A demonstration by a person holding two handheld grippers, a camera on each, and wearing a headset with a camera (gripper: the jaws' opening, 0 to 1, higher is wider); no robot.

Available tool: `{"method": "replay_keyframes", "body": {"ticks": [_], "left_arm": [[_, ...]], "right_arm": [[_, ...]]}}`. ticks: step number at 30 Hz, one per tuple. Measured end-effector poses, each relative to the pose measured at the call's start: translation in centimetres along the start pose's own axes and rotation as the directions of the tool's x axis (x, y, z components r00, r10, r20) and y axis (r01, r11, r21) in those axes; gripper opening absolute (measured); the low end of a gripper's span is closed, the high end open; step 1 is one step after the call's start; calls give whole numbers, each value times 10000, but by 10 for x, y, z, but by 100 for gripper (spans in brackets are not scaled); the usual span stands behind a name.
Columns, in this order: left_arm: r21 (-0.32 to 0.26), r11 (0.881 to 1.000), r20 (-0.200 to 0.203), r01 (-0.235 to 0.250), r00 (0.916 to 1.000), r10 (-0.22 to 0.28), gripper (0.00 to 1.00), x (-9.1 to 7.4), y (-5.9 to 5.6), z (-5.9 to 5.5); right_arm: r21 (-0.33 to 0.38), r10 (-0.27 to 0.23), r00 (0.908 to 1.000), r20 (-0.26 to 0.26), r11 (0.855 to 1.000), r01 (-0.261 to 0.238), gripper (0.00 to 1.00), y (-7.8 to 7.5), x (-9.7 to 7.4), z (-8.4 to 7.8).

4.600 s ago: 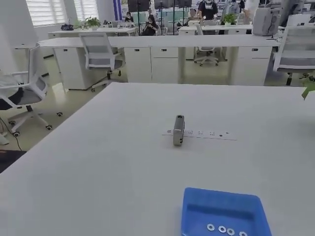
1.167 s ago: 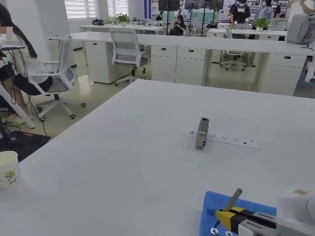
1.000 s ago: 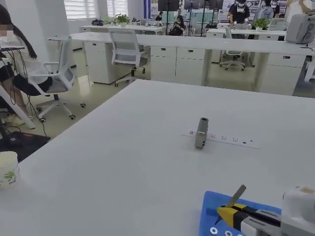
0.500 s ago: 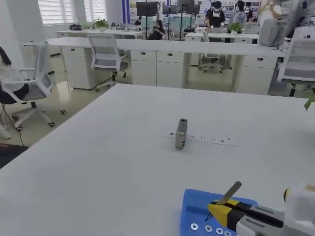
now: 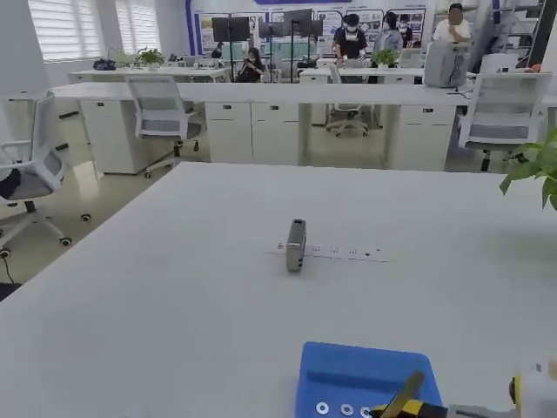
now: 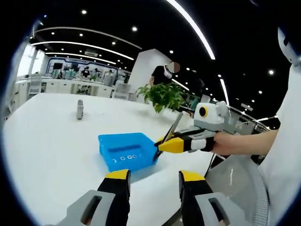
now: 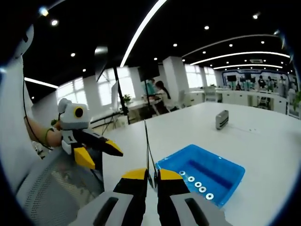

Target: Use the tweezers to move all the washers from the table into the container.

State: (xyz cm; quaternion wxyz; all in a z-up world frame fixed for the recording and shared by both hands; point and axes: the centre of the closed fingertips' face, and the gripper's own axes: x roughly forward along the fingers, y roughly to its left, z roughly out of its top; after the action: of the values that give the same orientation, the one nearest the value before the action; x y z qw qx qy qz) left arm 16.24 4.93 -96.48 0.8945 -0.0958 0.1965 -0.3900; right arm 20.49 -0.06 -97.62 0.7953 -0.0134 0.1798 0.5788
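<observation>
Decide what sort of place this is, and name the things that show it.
Most likely an open-plan office: rows of long white desks with drawer units, swivel chairs on castors, and monitors along the far wall, where people work.

Head view: the bottom edge cuts off the near side of the blue container (image 5: 348, 366) and most of my right tool (image 5: 396, 411), whose tip covers the end of the row of washers (image 5: 345, 408). Right gripper view: the tweezers (image 7: 146, 146) show edge-on as a thin line, their held end hidden between my tool's closed jaws; their tips are too fine to make out.
</observation>
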Motion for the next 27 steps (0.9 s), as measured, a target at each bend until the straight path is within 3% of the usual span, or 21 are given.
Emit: {"method": "replay_keyframes", "body": {"ticks": [2, 6, 7, 8, 9, 12, 14, 15, 16, 17, 23, 27], "left_arm": [[192, 9980, -64, 598, 9982, -596, 31, 2, -8, 9], [1045, 9803, -429, 1678, 9855, -1641, 21, 12, -25, 21], [950, 9745, -521, 2031, 9786, -1988, 18, 15, -31, 22], [601, 9628, -527, 2635, 9640, -2605, 17, 19, -40, 25], [411, 9572, -595, 2866, 9570, -2840, 17, 22, -44, 26], [995, 9391, -1131, 3289, 9414, -3178, 16, 33, -51, 25], [1410, 9206, -1403, 3642, 9278, -3456, 13, 39, -58, 26], [1449, 9131, -1505, 3810, 9206, -3603, 8, 42, -62, 28], [1460, 9120, -1521, 3834, 9196, -3622, 5, 45, -64, 30], [1647, 9006, -1620, 4023, 9117, -3777, 1, 47, -67, 32], [2310, 8632, -2432, 4489, 8857, -3955, 1, 57, -74, 31], [2825, 8358, -3148, 4708, 8685, -3828, 3, 60, -75, 22]], "right_arm": [[-234, 253, 9991, -351, 9994, -262, 3, 8, -4, -7], [-626, 698, 9894, -1273, 9950, -783, 3, 22, -9, -28], [-691, 757, 9874, -1390, 9939, -859, 3, 24, -10, -31], [-796, 822, 9836, -1606, 9922, -959, 3, 27, -11, -36], [-865, 851, 9812, -1734, 9911, -1013, 3, 29, -12, -39], [-1019, 1032, 9750, -1970, 9869, -1251, 3, 34, -14, -44], [-1081, 1125, 9704, -2139, 9845, -1380, 3, 35, -16, -46], [-1142, 1118, 9689, -2207, 9836, -1395, 4, 35, -17, -47], [-1200, 1091, 9680, -2260, 9830, -1388, 4, 34, -17, -48], [-1236, 1106, 9664, -2321, 9821, -1421, 4, 34, -18, -49], [-1443, 985, 9596, -2636, 9795, -1402, 4, 31, -21, -55], [-1512, 953, 9589, -2672, 9786, -1393, 4, 31, -21, -56]]}}
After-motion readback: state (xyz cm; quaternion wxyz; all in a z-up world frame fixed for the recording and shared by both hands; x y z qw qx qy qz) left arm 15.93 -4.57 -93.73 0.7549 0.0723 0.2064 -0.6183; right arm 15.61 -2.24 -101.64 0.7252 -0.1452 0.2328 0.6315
